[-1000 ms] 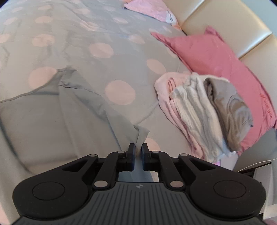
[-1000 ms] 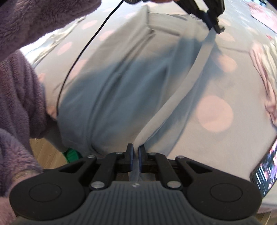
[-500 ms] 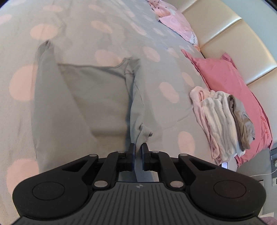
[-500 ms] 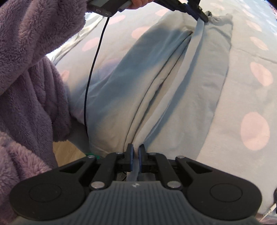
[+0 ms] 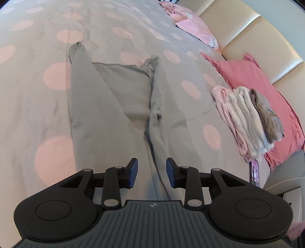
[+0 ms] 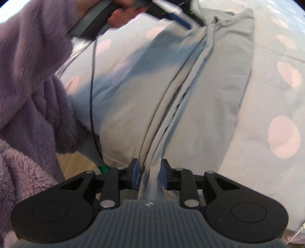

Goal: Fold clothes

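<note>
A grey garment (image 5: 114, 99) lies flat on the dotted bedspread (image 5: 28, 106), with one side folded over into a long ridge. My left gripper (image 5: 152, 171) hovers over the near end of that ridge. Its jaws are opening and the pads are clear of the cloth, which lies below them. In the right wrist view the same garment (image 6: 209, 99) runs away from me in long folds. My right gripper (image 6: 149, 171) is opening too, with a bunched strip of the cloth still loose between its pads. The left gripper (image 6: 179, 18) shows blurred at the garment's far end.
A stack of folded clothes (image 5: 251, 118) rests against a pink pillow (image 5: 257, 80) by the cream headboard (image 5: 257, 32). More pink laundry (image 5: 192, 28) lies further up. A purple fleece sleeve (image 6: 32, 66), a black cable (image 6: 93, 95) and the wooden floor (image 6: 76, 162) are on my left.
Both grippers went from shut on the garment's edge to parted jaws. The left one swept across and down, laying the folded side flat on the bed. The right one stayed put.
</note>
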